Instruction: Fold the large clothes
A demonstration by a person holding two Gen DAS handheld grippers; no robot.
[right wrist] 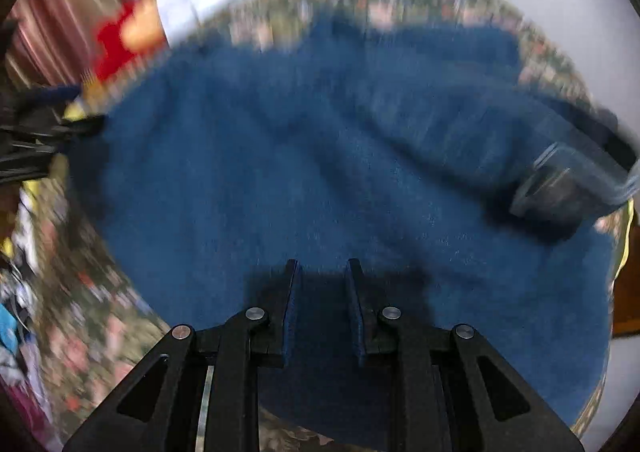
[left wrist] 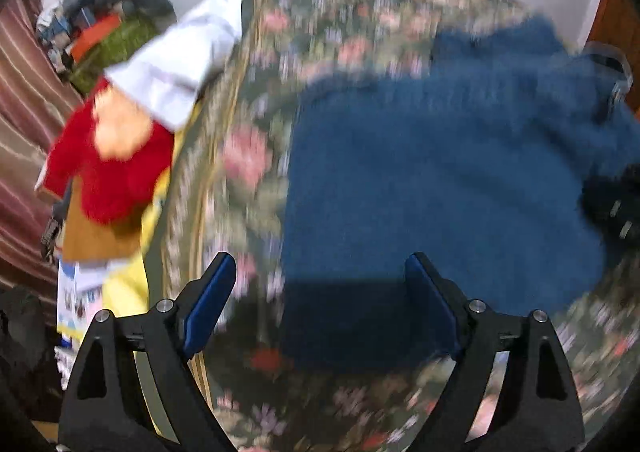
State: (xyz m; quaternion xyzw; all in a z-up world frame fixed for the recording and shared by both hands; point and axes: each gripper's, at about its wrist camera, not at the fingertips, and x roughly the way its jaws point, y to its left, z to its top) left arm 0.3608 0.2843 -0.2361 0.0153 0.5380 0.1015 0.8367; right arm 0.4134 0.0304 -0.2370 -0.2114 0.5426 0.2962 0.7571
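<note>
Between the left gripper's [left wrist: 320, 308] wide-apart jaws nothing is caught; the right gripper's [right wrist: 322, 312] jaws stand nearly together, empty, over cloth. From twelve to three o'clock of the left jaws the blue garment [left wrist: 440, 180] lies flat on the floral spread [left wrist: 320, 12], long axis nine-to-three; the right hand looks nearer.
</note>
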